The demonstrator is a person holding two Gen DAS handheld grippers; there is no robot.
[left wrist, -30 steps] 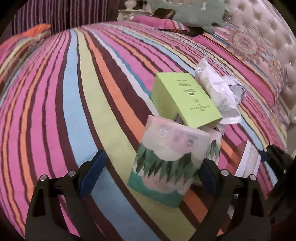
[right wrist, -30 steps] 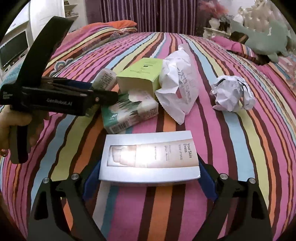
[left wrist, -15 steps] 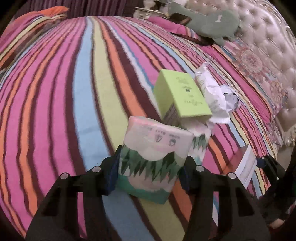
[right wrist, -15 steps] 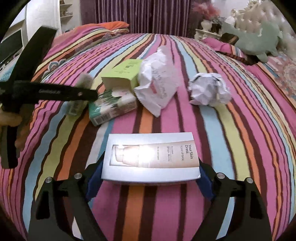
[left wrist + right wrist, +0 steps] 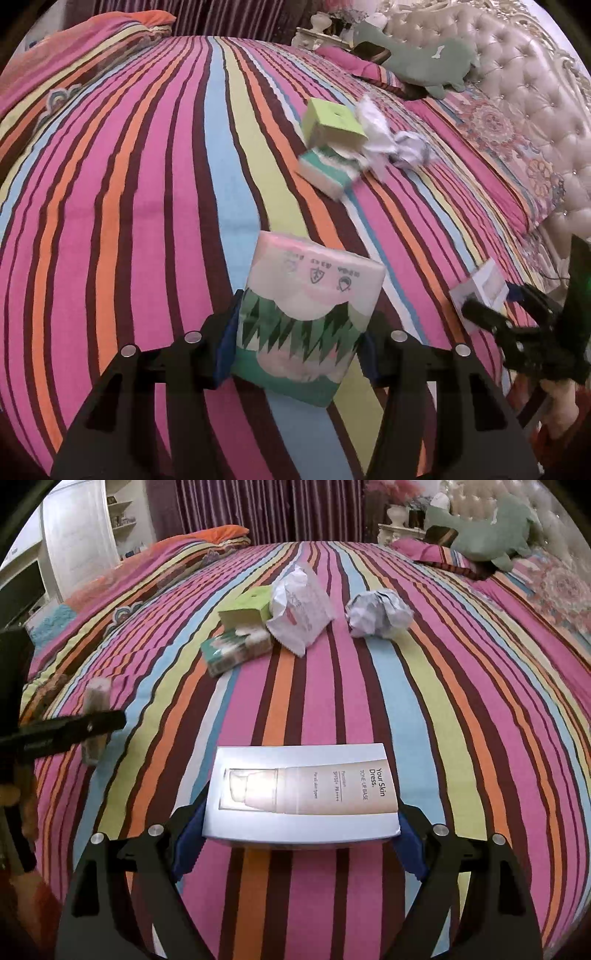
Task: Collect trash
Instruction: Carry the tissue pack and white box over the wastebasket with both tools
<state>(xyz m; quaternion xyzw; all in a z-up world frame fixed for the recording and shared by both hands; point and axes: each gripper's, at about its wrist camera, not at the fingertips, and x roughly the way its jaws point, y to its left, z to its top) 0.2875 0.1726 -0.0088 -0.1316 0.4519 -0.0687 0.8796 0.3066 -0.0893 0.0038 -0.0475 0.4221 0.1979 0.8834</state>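
The left gripper is clamped on a soft green-and-pink plastic tissue pack, held between its blue pads. The right gripper grips a flat silver-white cardboard cosmetics box lying crosswise between its fingers.

We see a wide bed under a cover striped in pink, orange, blue, lime and dark brown. Behind it hang purple curtains. A cream tufted headboard rises at the right, with a green plush toy on the pillows. A white shelving unit stands at the left.
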